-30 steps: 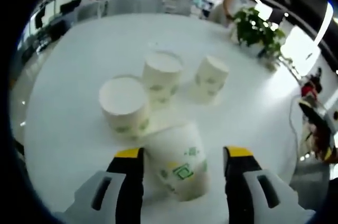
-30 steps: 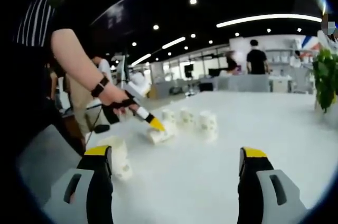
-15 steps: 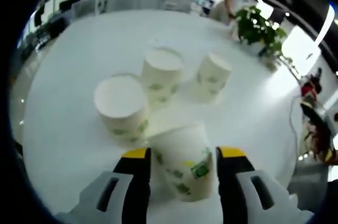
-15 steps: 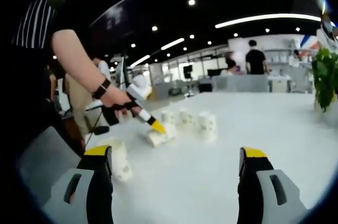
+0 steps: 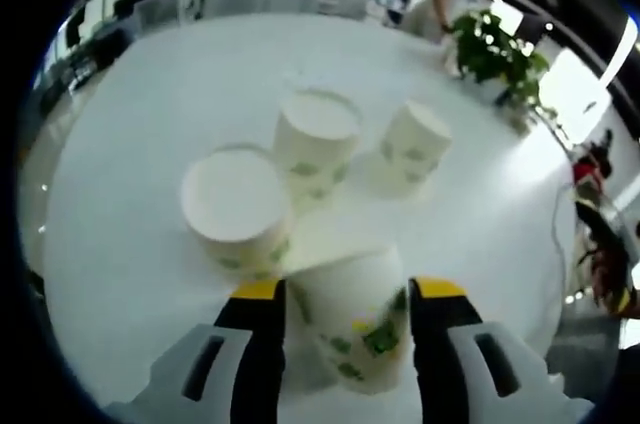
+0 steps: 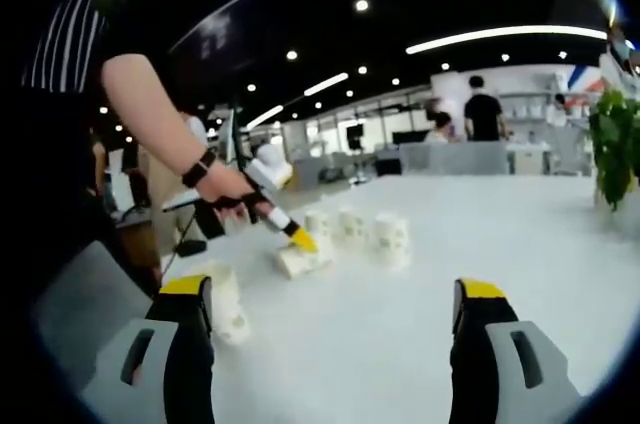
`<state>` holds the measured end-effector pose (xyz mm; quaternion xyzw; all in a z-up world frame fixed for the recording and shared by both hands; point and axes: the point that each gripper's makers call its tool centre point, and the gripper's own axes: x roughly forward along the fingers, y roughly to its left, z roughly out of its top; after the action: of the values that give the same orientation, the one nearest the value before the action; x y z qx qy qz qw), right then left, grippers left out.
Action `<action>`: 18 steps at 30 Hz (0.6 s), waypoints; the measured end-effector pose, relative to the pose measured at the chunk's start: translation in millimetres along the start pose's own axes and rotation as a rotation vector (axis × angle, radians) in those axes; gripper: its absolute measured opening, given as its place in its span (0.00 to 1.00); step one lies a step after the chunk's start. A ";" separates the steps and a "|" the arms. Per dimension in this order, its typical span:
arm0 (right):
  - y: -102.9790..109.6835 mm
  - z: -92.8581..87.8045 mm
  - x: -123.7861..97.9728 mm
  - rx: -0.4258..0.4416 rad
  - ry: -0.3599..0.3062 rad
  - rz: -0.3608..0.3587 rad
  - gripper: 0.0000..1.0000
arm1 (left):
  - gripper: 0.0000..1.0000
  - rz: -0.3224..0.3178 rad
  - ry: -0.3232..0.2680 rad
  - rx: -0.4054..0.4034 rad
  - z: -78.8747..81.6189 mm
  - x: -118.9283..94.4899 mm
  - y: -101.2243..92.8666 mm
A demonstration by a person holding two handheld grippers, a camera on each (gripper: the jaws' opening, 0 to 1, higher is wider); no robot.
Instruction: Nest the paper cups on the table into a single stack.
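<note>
Left gripper view: the white surface carries 4 paper cups with green print. 3 stand upside down: a wide cup at 10 o'clock from the view's centre, a middle cup at 12 o'clock, and a far cup at 2 o'clock. The wide and middle cups are just beside each other; the far cup stands apart. A potted plant sits near the surface's far edge at 1 o'clock, well clear of the cups.

The left gripper is at 6 o'clock; its yellow-tipped fingers are closed on the held cup, which is tilted and lies just in front of the wide cup.

Right gripper view: the right gripper hovers low over the surface, its fingers spread wide with nothing between them. At 9 o'clock a person's hand holds the left gripper, angled downward at the held cup. A further cup stands beside the right gripper's left finger. People stand in the background.
</note>
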<state>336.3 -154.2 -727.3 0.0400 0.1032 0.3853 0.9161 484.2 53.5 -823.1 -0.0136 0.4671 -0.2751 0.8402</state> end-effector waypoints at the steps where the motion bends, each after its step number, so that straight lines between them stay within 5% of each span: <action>1: 0.1 0.8 0.4 0.005 -0.004 0.001 0.98 | 0.48 0.002 0.001 0.002 0.8 0.3 1.1; 18: 0.4 0.4 3.2 0.011 -0.003 0.006 0.98 | 0.43 0.002 0.016 -0.002 4.2 3.2 5.9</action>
<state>338.3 -151.7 -727.3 0.0460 0.1039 0.3872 0.9150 491.4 55.9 -824.9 -0.0119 0.4743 -0.2740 0.8366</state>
